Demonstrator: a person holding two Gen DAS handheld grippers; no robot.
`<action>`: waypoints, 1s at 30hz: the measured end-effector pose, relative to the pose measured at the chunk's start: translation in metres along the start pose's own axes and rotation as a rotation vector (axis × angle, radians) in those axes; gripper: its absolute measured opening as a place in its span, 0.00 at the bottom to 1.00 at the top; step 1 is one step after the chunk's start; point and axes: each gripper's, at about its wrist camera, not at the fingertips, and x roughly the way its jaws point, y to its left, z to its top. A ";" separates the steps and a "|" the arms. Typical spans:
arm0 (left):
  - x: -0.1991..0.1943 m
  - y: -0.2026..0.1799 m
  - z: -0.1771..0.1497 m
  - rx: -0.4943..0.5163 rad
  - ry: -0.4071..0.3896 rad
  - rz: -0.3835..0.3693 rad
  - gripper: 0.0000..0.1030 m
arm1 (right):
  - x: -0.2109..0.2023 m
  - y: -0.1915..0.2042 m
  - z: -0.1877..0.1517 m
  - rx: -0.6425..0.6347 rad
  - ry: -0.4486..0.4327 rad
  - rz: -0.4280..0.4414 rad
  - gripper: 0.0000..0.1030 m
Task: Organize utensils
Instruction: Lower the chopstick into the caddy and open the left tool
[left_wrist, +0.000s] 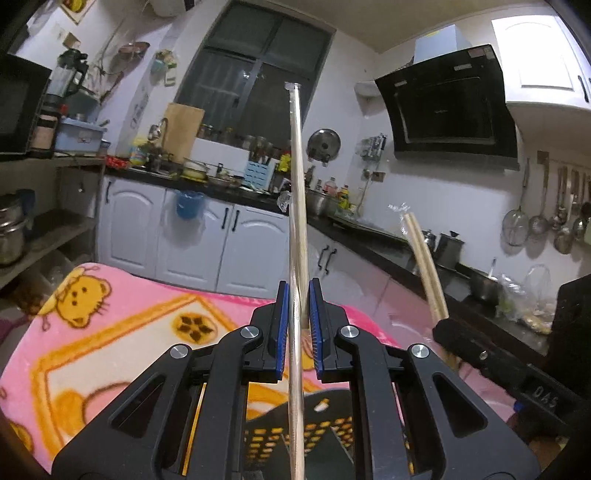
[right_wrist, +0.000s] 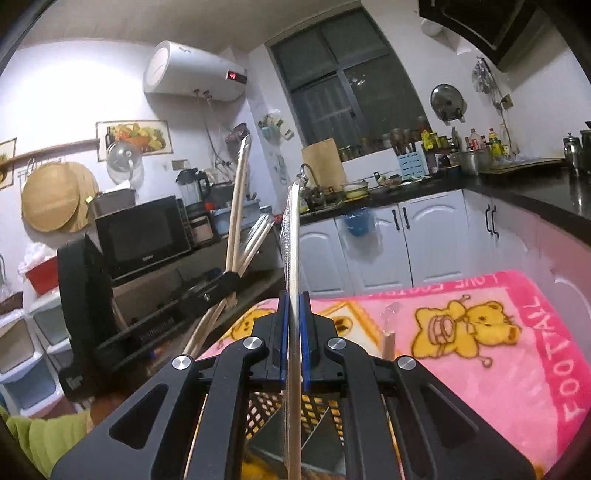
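- A pink blanket (left_wrist: 110, 321) printed with yellow cartoon bears covered the work surface, seen beneath both grippers; in the right wrist view (right_wrist: 480, 369) pink lettering ran along its edge.
- White kitchen cabinets (left_wrist: 192, 236) under a dark countertop (left_wrist: 369, 236) stood behind the blanket, with a dark window (left_wrist: 258, 74) above and a black range hood (left_wrist: 450, 107) to the right.
- A black perforated basket (left_wrist: 325, 428) sat on the blanket directly below the left gripper; the right wrist view showed the same mesh (right_wrist: 321, 410) below the right gripper.
- The left gripper (left_wrist: 298, 314) held its blue-padded fingers close together around wrapped chopsticks (left_wrist: 297, 192), which stood nearly upright between the pads, the top end reaching up in front of the window and the lower end running down over the basket. A narrow gap showed on either side of the sticks.
- The right gripper (right_wrist: 294, 321) was clamped on a second pair of wrapped chopsticks (right_wrist: 291, 240), also nearly upright, with the pads pressed against both sides.
- In the left wrist view the right gripper appeared at the right edge with its sticks tilted leftward.
- A loose chopstick (right_wrist: 388, 343) in a clear wrapper lay on the blanket just right of the right gripper.
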 end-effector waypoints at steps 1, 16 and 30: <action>0.002 0.000 -0.003 0.004 -0.008 0.019 0.07 | 0.003 -0.001 -0.002 -0.005 -0.013 -0.011 0.06; 0.015 0.003 -0.056 0.060 -0.011 0.131 0.07 | 0.036 -0.019 -0.049 -0.013 -0.014 -0.127 0.06; 0.002 0.009 -0.072 0.074 0.049 0.129 0.16 | 0.021 -0.023 -0.066 -0.023 0.030 -0.124 0.10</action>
